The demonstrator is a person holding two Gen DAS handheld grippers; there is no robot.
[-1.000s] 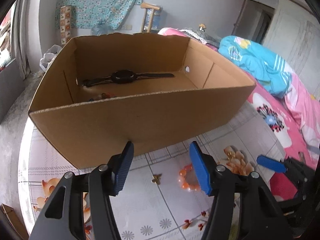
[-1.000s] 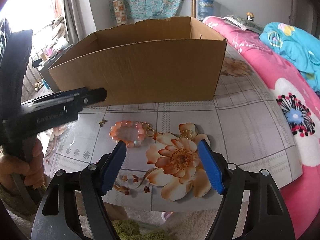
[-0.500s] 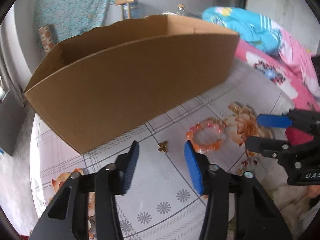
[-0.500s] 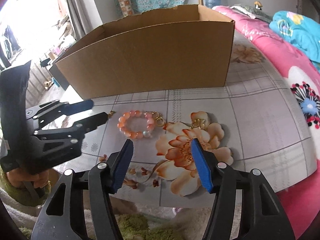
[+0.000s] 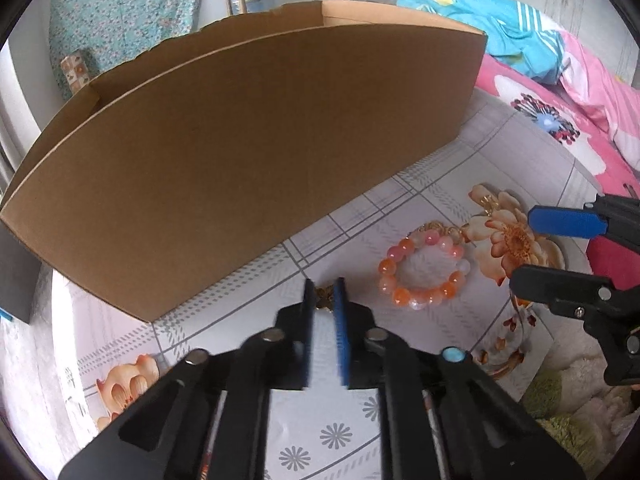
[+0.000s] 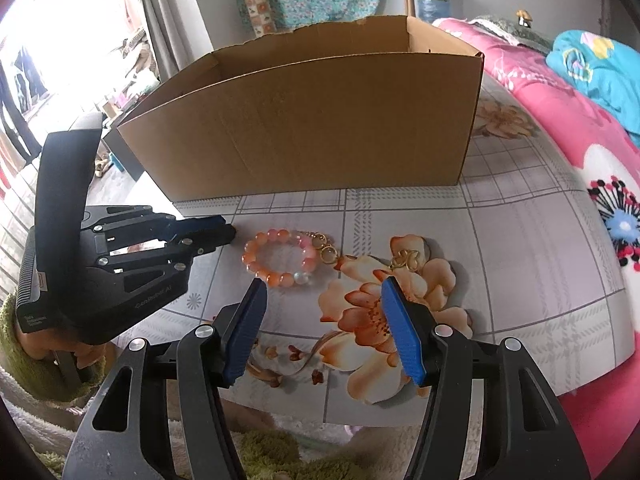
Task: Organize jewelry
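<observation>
A brown cardboard box (image 5: 248, 152) stands on the flowered table; it also shows in the right wrist view (image 6: 312, 120). My left gripper (image 5: 325, 294) is shut on a small gold earring (image 5: 325, 295) lying on the table in front of the box. In the right wrist view the left gripper (image 6: 230, 234) is low at the table. An orange bead bracelet (image 5: 420, 270) lies just right of it, also seen in the right wrist view (image 6: 280, 256). Another gold piece (image 6: 406, 259) lies on a printed flower. My right gripper (image 6: 324, 312) is open and empty, near the bracelet.
The table (image 6: 520, 248) has a flowered cloth, and its front edge is close to the right gripper. A pink bed (image 6: 568, 120) with a blue blanket (image 5: 500, 28) is on the right. A green rug (image 6: 260, 456) lies below the table edge.
My left gripper has moved down and forward and closed on the small gold earring. My right gripper has come slightly closer to the bracelet and stays open.
</observation>
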